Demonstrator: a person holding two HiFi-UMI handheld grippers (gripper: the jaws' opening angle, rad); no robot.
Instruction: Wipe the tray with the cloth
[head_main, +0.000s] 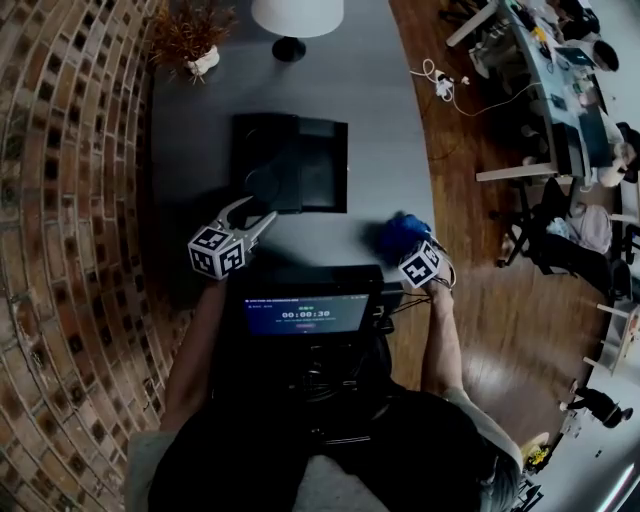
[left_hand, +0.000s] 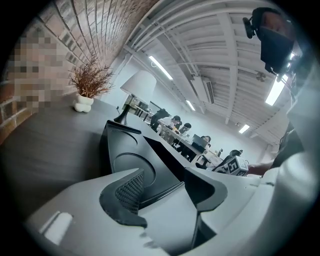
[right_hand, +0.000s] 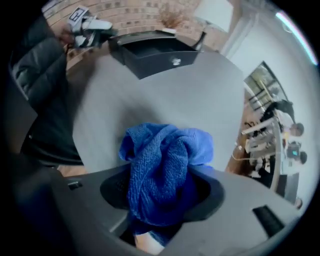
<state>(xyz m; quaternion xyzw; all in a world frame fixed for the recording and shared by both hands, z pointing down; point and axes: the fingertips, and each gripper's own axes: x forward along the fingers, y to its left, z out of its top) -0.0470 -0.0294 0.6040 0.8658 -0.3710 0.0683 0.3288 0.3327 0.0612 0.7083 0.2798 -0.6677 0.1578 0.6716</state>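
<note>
A black tray (head_main: 240, 160) with a round recess lies in the middle of the grey round table (head_main: 390, 150). My left gripper (head_main: 252, 217) reaches its near left corner. In the left gripper view the tray's rim (left_hand: 125, 150) runs between the jaws of the left gripper (left_hand: 160, 195), which are shut on it. At the table's near right edge, my right gripper (head_main: 415, 255) points down at a bunched blue cloth (head_main: 400, 235). In the right gripper view the cloth (right_hand: 165, 155) fills the gap of the right gripper (right_hand: 162, 187), and both pads press on it. The tray (right_hand: 150, 57) stands well beyond.
A lamp with a white shade (head_main: 297, 15) and a dried plant in a white pot (head_main: 200, 62) stand at the table's far side. A brick wall (head_main: 70, 200) curves along the left. Wooden floor, desks and chairs (head_main: 560, 110) lie to the right.
</note>
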